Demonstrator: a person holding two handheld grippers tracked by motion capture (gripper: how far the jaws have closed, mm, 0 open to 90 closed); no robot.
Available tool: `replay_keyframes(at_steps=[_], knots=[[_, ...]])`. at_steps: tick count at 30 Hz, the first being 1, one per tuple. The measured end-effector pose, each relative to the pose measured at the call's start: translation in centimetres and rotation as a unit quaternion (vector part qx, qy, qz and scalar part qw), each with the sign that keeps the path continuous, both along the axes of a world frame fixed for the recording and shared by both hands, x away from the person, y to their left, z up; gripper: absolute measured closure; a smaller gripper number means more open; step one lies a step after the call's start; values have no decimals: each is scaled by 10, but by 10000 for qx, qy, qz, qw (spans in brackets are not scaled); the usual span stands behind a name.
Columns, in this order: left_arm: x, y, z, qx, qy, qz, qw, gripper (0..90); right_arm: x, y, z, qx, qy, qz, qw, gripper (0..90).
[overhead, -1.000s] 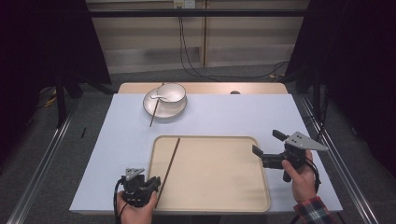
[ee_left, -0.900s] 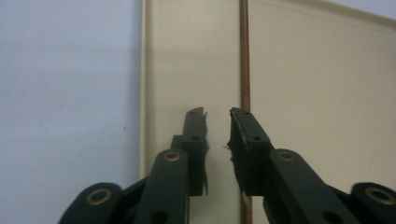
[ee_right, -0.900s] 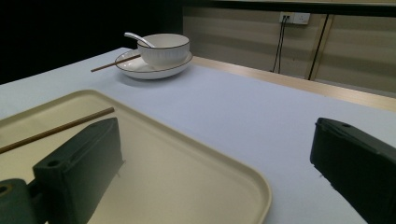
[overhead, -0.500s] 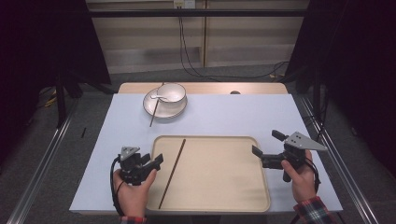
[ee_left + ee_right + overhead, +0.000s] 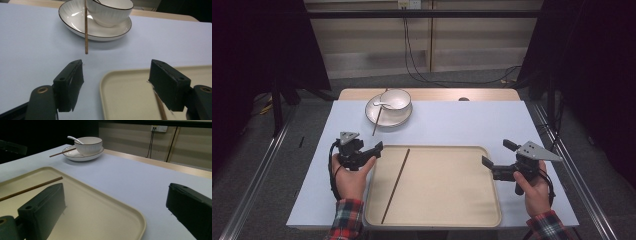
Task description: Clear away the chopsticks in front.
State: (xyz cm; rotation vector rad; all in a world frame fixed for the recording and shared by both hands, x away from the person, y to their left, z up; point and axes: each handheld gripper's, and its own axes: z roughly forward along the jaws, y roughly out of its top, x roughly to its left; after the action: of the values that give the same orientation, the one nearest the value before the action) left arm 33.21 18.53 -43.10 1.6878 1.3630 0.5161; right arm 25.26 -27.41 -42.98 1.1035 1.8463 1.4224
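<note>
While the left gripper (image 5: 377, 148), jaws just spread with nothing between, hovers at the tray's (image 5: 447, 220) ten o'clock corner, one chopstick (image 5: 395, 185) lies inside. The right gripper (image 5: 496, 159) gapes empty at three o'clock.

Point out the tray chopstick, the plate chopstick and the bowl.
tray chopstick (image 5: 396, 183), high view, mid-shaft
plate chopstick (image 5: 86, 30), left gripper view, shaft over the plate rim
bowl (image 5: 88, 147), right gripper view, outer wall

Your high view looks down and forward over the whole table (image 5: 462, 120). Your left gripper view sits low, close to the plate (image 5: 75, 22). Your right gripper view faces across the tray (image 5: 120, 207). All share tray and plate.
</note>
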Motion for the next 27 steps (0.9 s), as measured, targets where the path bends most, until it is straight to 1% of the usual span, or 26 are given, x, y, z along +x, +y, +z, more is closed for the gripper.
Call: replay_keyframes(at_steps=[1,2,7,9,12,13,17,18,19,20,22,23,24,26,27], knots=[[4,0,1,8,13,5,10000,266,0,0,0,0,0,0,10000,17],[7,0,2,60,11,32,10000,264,0,0,0,-17,3,27,10000,17],[24,0,5,275,-1,12,9996,252,1,0,-1,-57,8,46,10000,16],[31,-1,5,234,61,-65,9997,245,1,0,-1,-67,-5,60,10000,17],[39,-2,4,339,112,-80,9993,244,1,-1,-1,4,-8,14,10000,17],[43,-1,3,337,127,-103,9993,244,1,-1,-1,4,-8,14,10000,17],[57,2,0,378,203,-31,9991,244,1,-2,0,-40,-10,35,10000,18],[60,3,0,423,185,-20,9989,244,1,-2,0,-40,-10,35,10000,18],[64,4,-1,441,186,-10,9989,247,1,-2,0,-17,-3,36,10000,18],[66,4,-2,463,212,60,9987,252,1,-2,0,-15,3,38,10000,18],[72,7,-3,569,227,76,9981,259,1,-2,0,-15,2,34,10000,18],[75,8,-3,605,201,94,9979,282,1,-2,-1,-22,-2,43,10000,18],[78,8,-4,633,171,107,9978,282,1,-2,-1,-22,-2,43,10000,18],[83,8,-6,655,200,97,9976,314,2,-2,-1,-45,9,48,10000,17],[85,7,-6,717,195,68,9972,326,1,-2,-1,-43,24,38,10000,18]])
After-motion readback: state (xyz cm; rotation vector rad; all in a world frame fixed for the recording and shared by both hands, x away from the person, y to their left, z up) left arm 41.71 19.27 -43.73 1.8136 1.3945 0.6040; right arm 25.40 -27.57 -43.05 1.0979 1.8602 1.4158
